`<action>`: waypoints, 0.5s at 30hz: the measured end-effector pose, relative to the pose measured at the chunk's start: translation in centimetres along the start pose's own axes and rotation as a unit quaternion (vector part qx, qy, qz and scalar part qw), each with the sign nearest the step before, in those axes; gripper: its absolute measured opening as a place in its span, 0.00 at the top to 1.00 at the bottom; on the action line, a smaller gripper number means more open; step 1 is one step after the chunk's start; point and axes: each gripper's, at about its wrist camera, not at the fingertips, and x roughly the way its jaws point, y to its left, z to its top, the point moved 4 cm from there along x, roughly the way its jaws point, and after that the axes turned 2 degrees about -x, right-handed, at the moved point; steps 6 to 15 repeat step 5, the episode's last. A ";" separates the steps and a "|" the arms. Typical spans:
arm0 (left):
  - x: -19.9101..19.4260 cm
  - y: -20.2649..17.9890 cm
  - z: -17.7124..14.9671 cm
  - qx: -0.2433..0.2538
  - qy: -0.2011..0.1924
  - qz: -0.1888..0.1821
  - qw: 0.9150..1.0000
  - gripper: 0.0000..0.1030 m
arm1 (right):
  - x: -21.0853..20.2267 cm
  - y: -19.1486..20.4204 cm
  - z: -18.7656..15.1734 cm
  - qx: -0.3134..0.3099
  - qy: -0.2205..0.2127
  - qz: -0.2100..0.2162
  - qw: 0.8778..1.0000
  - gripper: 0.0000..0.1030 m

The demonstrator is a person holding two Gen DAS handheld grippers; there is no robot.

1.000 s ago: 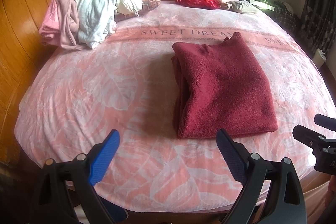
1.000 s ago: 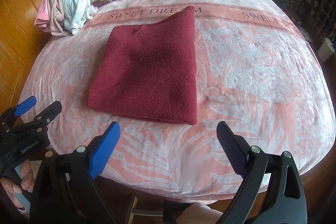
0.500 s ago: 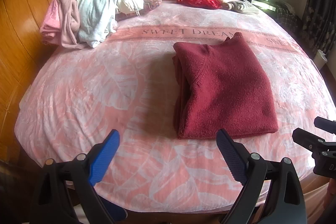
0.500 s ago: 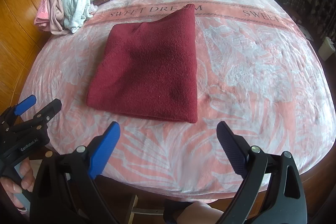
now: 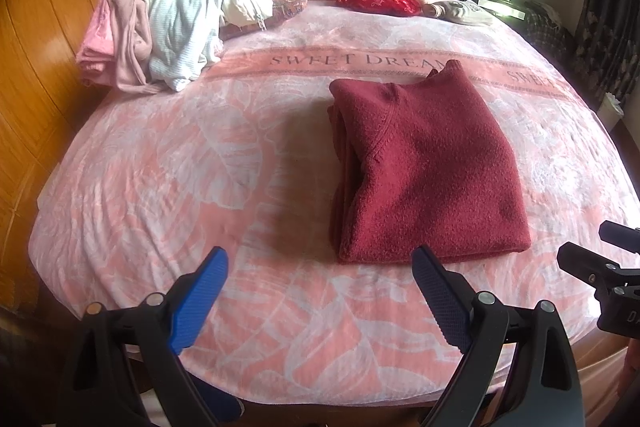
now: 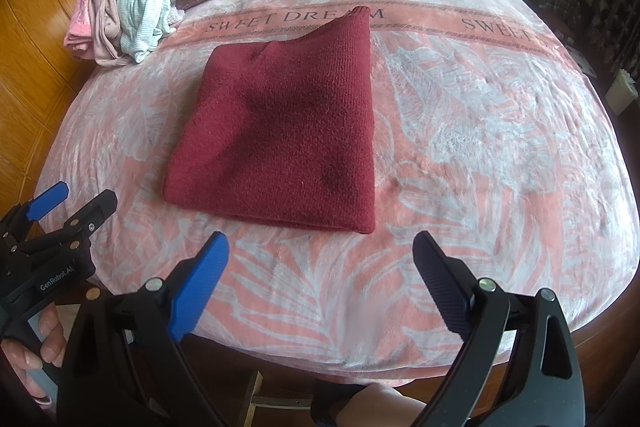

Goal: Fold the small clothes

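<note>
The left tool [image 5: 316,301] hangs spread wide and empty over the bed's near edge; the right tool [image 6: 320,281] is likewise wide apart and holding nothing. Ahead of both, on the pink leaf-patterned bed cover [image 5: 160,167], lies the folded dark red knitted sweater [image 5: 428,171], flat and compact, its long axis running away from the tools toward the headboard. From the left tool it sits ahead and slightly right, stacked layered edges facing left; from the right tool it lies ahead and slightly left [image 6: 280,131]. Both hover level, short of the sweater's near edge, touching neither cloth nor cover.
</note>
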 end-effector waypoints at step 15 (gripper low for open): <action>0.0 0.0 0.0 -0.001 0.001 -0.001 1.000 0.09 | 0.1 -0.2 -0.1 0.001 -0.002 -0.001 1.000 0.10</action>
